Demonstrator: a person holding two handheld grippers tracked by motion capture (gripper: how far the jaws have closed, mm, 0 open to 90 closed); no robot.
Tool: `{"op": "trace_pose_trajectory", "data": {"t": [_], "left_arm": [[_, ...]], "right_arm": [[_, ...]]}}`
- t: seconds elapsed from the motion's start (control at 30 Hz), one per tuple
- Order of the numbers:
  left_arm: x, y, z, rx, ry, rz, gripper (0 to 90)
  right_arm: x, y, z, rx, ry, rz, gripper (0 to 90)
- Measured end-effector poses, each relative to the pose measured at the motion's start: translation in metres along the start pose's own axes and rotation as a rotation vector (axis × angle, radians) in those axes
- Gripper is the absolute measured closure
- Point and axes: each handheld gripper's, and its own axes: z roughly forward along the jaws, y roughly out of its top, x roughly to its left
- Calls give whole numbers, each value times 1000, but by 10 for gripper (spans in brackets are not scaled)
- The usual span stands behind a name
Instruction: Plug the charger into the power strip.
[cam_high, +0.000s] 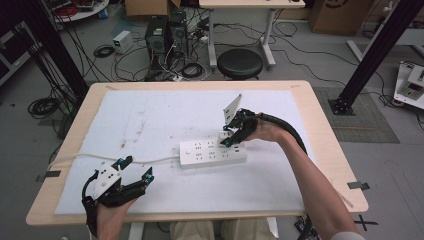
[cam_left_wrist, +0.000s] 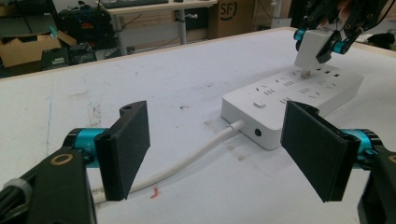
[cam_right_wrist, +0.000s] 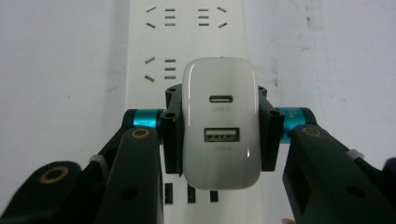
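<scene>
Right jaws: closing on the white charger (cam_right_wrist: 221, 122) from both flanks, the pads pressing its sides (its face with the USB-C and USB-A ports is turning toward the right gripper view's camera).
Right gripper (cam_high: 234, 131): pointing down over the far row of sockets of the power strip (cam_high: 213, 152), near that strip's right end.
Charger, position: standing upright in the grip, its prongs meeting a socket of the power strip (cam_left_wrist: 299, 89); in the left gripper view a short length of prong is showing above the strip's face, so the plug is judged not fully seated.
Left jaws: standing wide apart, gripping nothing and touching nothing (bare white mat is lying between the two pads).
Left gripper (cam_high: 133, 168): hovering over the near left part of the mat, well apart from the strip, just beside the white cable (cam_high: 100, 156) running off to the table's left edge.
Work done: charger picked up and aligned with a socket.
Work left: by this reading, pressing the charger home until flush, then releasing it.
Support: table (cam_high: 320, 105) carrying the white mat (cam_high: 150, 112).
</scene>
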Motion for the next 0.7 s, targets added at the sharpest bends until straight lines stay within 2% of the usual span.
{"op": "trace_pose_trajectory", "data": {"t": [0.37, 0.57, 0.7], "left_arm": [[-3, 0, 2, 1, -4, 0, 240], [-3, -1, 1, 8, -3, 4, 242], [-3, -1, 0, 11, -1, 4, 243]], "right_arm": [[1, 11, 7, 56, -10, -26, 636], [-3, 6, 7, 38, 17, 17, 636], [-6, 2, 13, 35, 36, 20, 637]]}}
